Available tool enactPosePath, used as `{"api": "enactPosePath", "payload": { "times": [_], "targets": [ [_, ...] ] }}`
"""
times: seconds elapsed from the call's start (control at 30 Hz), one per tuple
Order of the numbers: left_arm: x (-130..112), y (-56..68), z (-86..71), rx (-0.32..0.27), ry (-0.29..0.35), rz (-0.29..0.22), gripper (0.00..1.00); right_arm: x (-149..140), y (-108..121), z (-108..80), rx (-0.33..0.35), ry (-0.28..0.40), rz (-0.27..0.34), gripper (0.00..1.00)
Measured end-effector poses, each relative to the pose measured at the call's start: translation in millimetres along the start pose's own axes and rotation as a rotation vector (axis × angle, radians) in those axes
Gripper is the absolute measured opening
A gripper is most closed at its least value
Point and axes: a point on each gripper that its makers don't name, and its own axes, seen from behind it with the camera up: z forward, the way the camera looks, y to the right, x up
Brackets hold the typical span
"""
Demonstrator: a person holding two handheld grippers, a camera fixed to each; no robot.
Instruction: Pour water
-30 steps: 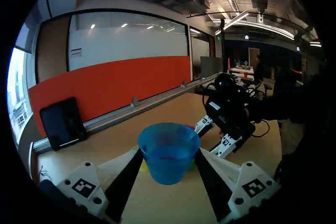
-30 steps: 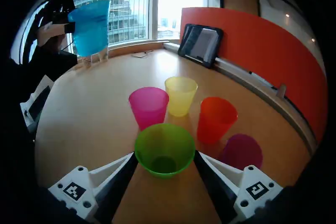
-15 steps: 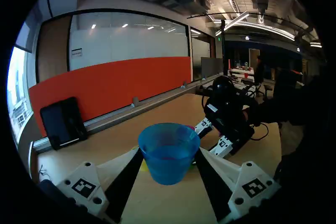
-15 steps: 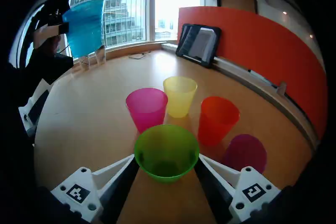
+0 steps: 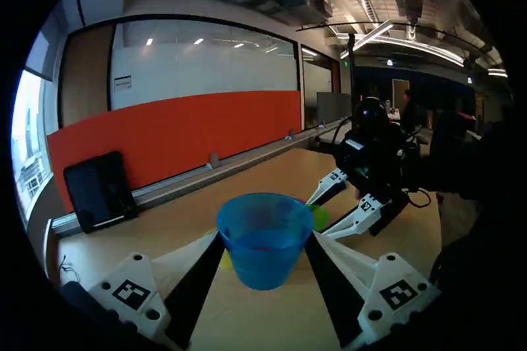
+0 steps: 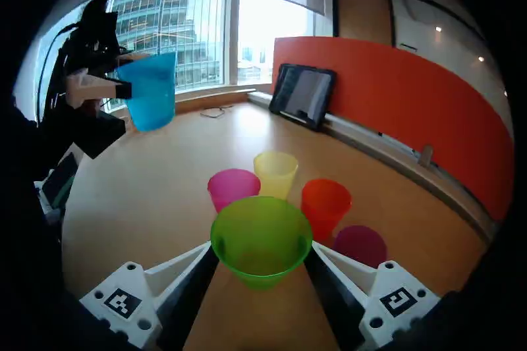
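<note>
Right tongs (image 6: 261, 252) raised, gripping green cup (image 6: 261, 236).

White fingers (image 5: 174, 259), blk inner faces, sq. tags (image 5: 130, 294)

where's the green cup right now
In the right gripper view the green cup sits low centre, gripped in the right claw, in front of the pink cup, yellow cup and orange cup standing on the table.
</note>
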Motion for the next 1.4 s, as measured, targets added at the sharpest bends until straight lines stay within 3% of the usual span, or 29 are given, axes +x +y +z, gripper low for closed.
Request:
{"api": "enactPosePath", "payload": {
  "times": [0.8,1.4],
  "targets": [
    [18.1,4.1,2.6,0.015,0.07,-0.023,0.84,76.3,-0.9,-65.2,-0.079,0.271,0.022,0.9],
    [50.2,11.3,5.3,-0.003,0.158,-0.032,0.84,113.3,-3.6,-83.3,-0.096,0.367,-0.014,0.9]
  ]
}}
